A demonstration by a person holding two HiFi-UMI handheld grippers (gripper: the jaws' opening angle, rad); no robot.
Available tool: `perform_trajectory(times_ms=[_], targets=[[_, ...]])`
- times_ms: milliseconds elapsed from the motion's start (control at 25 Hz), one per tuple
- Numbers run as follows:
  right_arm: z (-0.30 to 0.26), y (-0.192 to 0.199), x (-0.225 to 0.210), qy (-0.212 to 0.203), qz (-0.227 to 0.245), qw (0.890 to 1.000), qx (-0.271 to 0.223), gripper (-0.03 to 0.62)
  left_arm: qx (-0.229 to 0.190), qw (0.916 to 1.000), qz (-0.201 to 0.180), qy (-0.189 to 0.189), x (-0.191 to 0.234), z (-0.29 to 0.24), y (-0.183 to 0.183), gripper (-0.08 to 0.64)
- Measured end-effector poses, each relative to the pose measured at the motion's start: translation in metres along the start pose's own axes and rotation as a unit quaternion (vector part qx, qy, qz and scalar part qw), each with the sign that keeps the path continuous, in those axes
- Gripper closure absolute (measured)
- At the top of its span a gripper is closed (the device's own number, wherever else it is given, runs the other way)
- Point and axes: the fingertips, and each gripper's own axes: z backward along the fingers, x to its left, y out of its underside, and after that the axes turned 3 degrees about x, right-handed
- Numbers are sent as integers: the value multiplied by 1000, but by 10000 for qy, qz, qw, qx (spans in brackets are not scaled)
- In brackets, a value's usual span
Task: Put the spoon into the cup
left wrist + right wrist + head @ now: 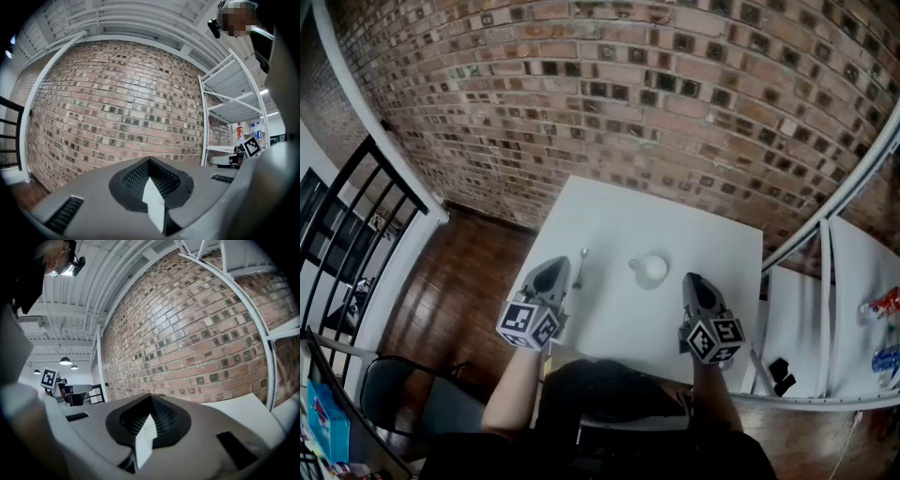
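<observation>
Spoon point(580, 268) sits on the table point(619, 220) at 9 o'clock from the cup point(652, 269), probably light, stiff, slippery, so pinch mid-handle; left hand-held gripper point(552, 268) and right hand-held gripper point(694, 279) both closed, empty.

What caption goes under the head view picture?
Spoon and cup sit apart on the white table, between the shut left gripper and shut right gripper.

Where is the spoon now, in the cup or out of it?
Out. In the head view the spoon lies flat on the white table, left of the cup and apart from it.
</observation>
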Motion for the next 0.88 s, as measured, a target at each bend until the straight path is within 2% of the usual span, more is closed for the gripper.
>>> perform_trajectory(times_ms=[160,320,480,760,880], targets=[[-3,-7,3,7,75,10000,-4,588,37,9999,-18,-119,5,-4,-1,557],[-9,-4,8,-70,97,9999,97,588,243,9993,22,-276,15,-3,15,557],[-15,1,8,-93,-193,9997,117,588,667,9971,62,-369,27,-5,52,557],[-25,27,8,-156,-164,9983,541,588,1415,9864,220,-810,45,-11,112,557],[-30,40,11,-226,-164,9969,731,588,1783,9791,321,-926,53,-18,142,557]])
